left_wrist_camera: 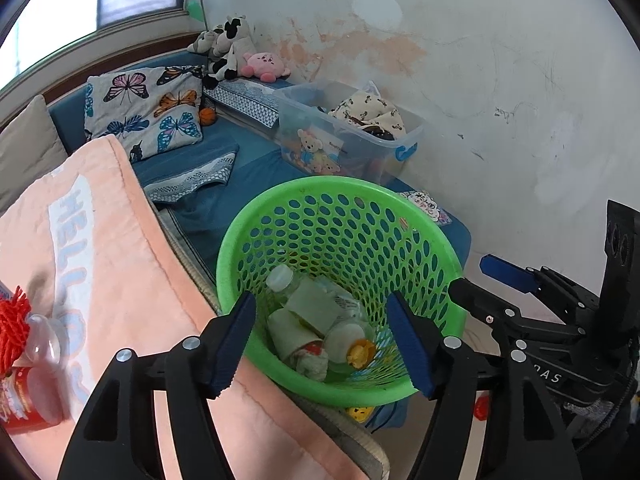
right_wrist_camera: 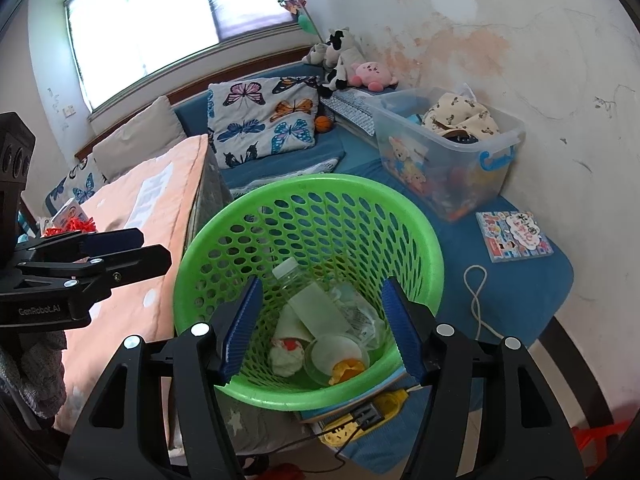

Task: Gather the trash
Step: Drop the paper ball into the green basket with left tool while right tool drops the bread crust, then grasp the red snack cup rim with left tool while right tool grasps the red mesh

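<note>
Both wrist views close above, angled down, sharing green basket [left_wrist_camera: 340,200] [right_wrist_camera: 308,192]

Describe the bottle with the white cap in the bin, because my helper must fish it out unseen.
Find the green perforated plastic basket beside the peach blanket. Inside, the clear plastic bottle with a white cap leans against the far wall, cap up. Its neighbour, the bottle with a yellow-orange cap, lies nearest the viewer.
</note>
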Motion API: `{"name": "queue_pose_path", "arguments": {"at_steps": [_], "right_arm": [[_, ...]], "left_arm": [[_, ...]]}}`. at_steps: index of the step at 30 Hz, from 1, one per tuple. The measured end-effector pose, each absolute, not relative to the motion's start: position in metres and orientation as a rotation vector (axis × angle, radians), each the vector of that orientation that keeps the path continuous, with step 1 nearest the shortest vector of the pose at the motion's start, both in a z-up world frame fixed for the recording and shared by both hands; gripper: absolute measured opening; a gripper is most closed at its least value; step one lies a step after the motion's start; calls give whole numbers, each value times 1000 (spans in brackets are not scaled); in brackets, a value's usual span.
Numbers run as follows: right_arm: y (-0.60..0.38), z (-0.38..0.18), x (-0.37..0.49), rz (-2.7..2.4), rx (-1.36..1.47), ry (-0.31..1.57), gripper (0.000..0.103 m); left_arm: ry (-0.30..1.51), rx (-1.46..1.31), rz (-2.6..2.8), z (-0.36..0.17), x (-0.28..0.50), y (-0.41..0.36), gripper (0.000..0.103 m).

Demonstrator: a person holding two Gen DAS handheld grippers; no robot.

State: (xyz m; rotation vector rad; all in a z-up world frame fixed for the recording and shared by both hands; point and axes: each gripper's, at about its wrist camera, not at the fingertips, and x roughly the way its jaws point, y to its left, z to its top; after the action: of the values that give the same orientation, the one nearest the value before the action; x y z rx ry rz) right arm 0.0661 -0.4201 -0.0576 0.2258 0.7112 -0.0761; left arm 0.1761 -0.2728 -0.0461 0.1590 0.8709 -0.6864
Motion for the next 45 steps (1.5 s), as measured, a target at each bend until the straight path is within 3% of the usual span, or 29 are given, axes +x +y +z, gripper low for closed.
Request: {"name": "queue_pose_path", "arguments": {"at_steps": [18, 45], "right_arm": [[-387, -42, 73, 13, 196, 690, 69], [-258, -31, 124, 297, 95, 724, 70]], "left_arm": [[819, 114, -547, -29, 160, -197, 67], [752, -119, -123, -17, 154, 15, 67]]}}
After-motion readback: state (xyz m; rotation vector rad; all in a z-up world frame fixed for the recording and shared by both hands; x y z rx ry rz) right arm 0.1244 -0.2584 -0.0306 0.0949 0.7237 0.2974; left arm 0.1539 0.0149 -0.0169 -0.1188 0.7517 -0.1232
